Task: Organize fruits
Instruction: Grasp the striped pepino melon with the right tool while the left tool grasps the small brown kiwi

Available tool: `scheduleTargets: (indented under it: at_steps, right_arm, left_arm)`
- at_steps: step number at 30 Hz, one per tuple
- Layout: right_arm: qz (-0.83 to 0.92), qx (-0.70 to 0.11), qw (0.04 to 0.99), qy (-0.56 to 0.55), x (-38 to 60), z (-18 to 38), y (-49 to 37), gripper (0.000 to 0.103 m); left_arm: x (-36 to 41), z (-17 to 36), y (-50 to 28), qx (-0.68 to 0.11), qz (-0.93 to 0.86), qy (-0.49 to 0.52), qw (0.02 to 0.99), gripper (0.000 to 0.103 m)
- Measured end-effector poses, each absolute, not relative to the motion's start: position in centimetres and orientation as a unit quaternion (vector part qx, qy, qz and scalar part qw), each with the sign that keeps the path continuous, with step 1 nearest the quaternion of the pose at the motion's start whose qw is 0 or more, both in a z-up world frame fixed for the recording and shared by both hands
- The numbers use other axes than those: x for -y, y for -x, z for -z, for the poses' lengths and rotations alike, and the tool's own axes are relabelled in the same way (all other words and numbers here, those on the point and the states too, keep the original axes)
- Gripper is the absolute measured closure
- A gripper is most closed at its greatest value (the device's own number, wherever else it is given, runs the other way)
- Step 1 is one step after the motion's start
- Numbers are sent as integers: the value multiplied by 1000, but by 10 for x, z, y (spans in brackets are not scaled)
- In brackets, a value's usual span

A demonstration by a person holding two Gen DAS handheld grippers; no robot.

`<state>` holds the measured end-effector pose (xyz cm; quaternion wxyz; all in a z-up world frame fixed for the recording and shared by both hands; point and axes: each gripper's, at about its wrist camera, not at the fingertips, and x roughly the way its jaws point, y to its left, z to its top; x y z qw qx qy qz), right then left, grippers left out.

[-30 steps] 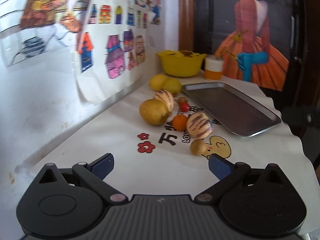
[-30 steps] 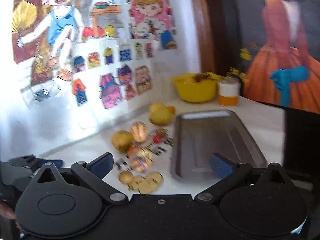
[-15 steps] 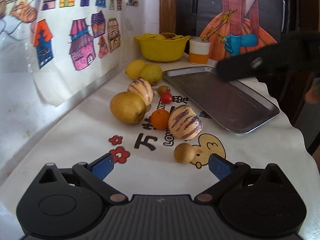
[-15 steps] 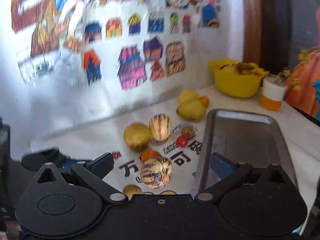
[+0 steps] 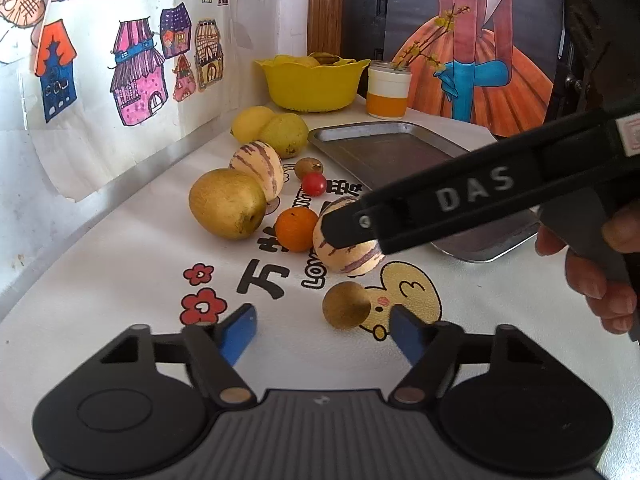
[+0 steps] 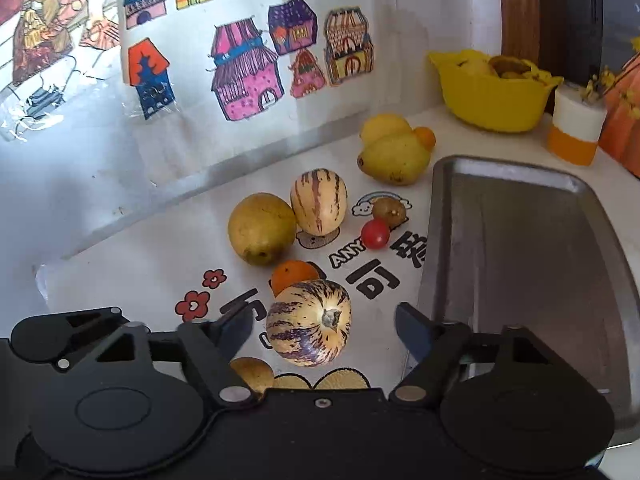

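On the bench (image 5: pixel 120 264), covered by a white printed cloth, the fruits lay in a loose cluster left of a metal tray (image 6: pixel 520 248). The right gripper (image 6: pixel 324 330) hung low over the near striped melon (image 6: pixel 309 322), its jaws spread wide to either side of the fruit, the blue pads clear of its skin and holding nothing. From the left wrist view that gripper's black arm crossed in front of the same melon (image 5: pixel 352 258), hiding its upper part. The left gripper (image 5: pixel 324 330) sat farther back above the cloth, jaws also wide apart and empty, with a small brown fruit (image 5: pixel 346 305) just ahead between its pads. An orange (image 5: pixel 296 229) touched the near melon on its left; beyond it lay a pear (image 5: pixel 227 203) against a second striped melon (image 5: pixel 258 168). A red cherry tomato (image 6: pixel 375 233) and a small brownish fruit (image 6: pixel 390 210) sat near the tray's edge. Two lemons (image 6: pixel 394 148) lay farther back, before a yellow bowl (image 6: pixel 494 100) and a white-and-orange cup (image 6: pixel 574 130). The tray held no fruit.
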<state>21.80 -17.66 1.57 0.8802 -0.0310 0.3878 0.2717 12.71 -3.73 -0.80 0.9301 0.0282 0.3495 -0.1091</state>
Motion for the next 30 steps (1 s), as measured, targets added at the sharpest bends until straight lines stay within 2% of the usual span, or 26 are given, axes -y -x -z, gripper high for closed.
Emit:
scheduleTargets:
  at_steps: [2,6,9,13,23,30]
  right_arm:
    - [-277,-394,876,27,175,-12,-220,30]
    - [-278,-409,869,17,172,-5,-225,41]
    - [-278,-417,865,6,170,-2,-227,49]
    - [-277,-419,865,-1,170,0,-228,50]
    - [-264,-408,871,-71,197,-4,-213,51]
    - [-259,-376,882,-114,235,-43,-200,51]
  left_arm:
    - [38,9,-129,-350,109,-29,930,40]
    - [39,9,-131,-349,107,-31,931,47]
    - [41,8,-133,-349,111,-36,930,57]
    - [45,8,-133,-351,116,-43,928,73]
    - [47,1,-124,-351,111,-53,928,75]
    - [40,-14,-121,-345,104,-56,931,75]
